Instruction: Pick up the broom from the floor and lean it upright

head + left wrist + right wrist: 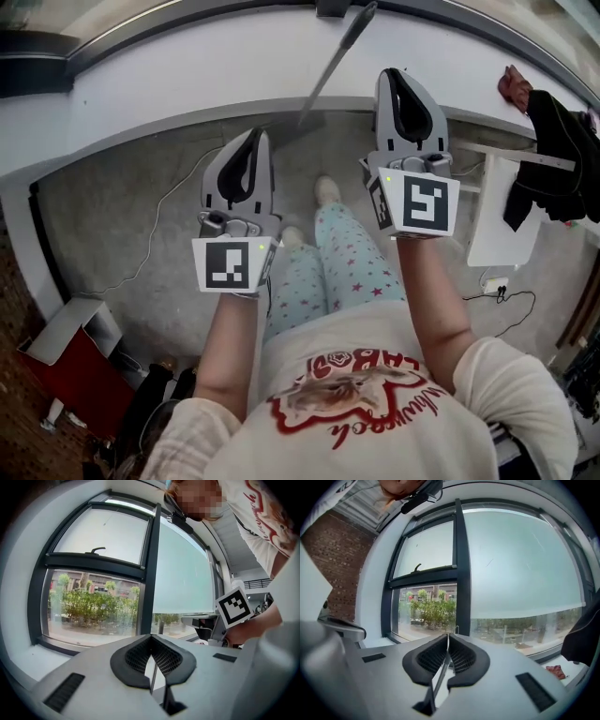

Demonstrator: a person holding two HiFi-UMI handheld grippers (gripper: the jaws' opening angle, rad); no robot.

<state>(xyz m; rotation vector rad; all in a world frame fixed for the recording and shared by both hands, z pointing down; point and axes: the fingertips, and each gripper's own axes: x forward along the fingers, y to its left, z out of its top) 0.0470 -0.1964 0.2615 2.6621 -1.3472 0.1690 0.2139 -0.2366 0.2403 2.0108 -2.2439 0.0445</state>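
Looks like matt grey plastic on the left claw [256,139] and right claw [396,77], with black, meshed, rubbery pads [166,660]. Ahead of the right claw, a smooth grey broom handle [336,64], seemingly metal. Below both claws, rough grey concrete floor [131,216]. Beyond the right claw, glossy window glass [431,555] in a dark matt frame [461,564].

There are 2 grippers, the left gripper [256,137] and the right gripper [390,75]; 1 broom [336,66]; 1 red box [73,377]; 1 black garment [553,159]; 1 red cloth [514,86].
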